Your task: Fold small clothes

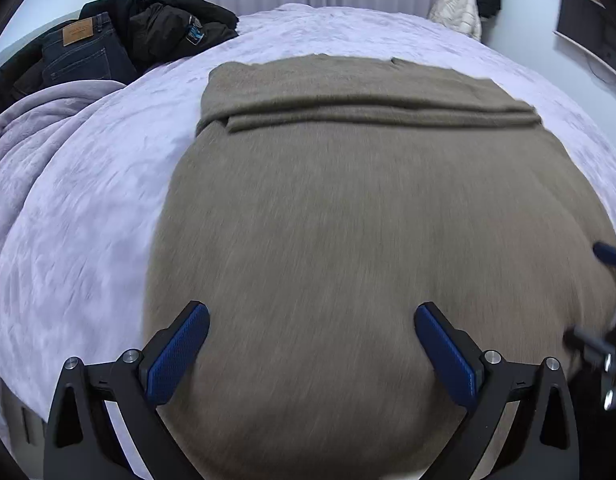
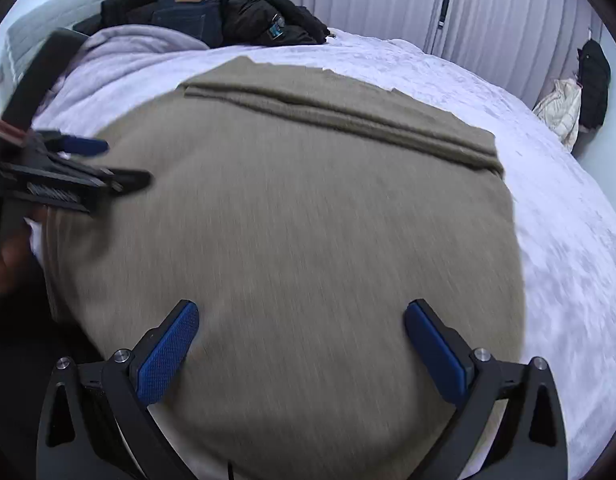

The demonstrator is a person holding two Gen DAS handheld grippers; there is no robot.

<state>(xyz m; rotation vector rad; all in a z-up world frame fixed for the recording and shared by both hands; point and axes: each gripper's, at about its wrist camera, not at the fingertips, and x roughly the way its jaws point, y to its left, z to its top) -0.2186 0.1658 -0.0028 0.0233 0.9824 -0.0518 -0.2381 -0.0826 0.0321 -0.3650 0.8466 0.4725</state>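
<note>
Olive knit garment (image 1: 348,220) lay flat mid-bed (image 1: 87,200), far part already folded; looked soft, light, limp; both left gripper (image 1: 312,354) and right gripper (image 2: 301,350) fingers spread, empty; best pinched at near-edge corners.

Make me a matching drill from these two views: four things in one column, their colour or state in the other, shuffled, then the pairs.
Things
1. garment
2. bedcover
3. jeans
4. left gripper

Colour or state
A. dark blue, piled at the far corner of the bed
B. open, fingers spread above the cloth
C. olive-brown, spread flat with its far part folded over
D. pale lilac, under everything

Pairs: 1-C, 2-D, 3-A, 4-B
</note>
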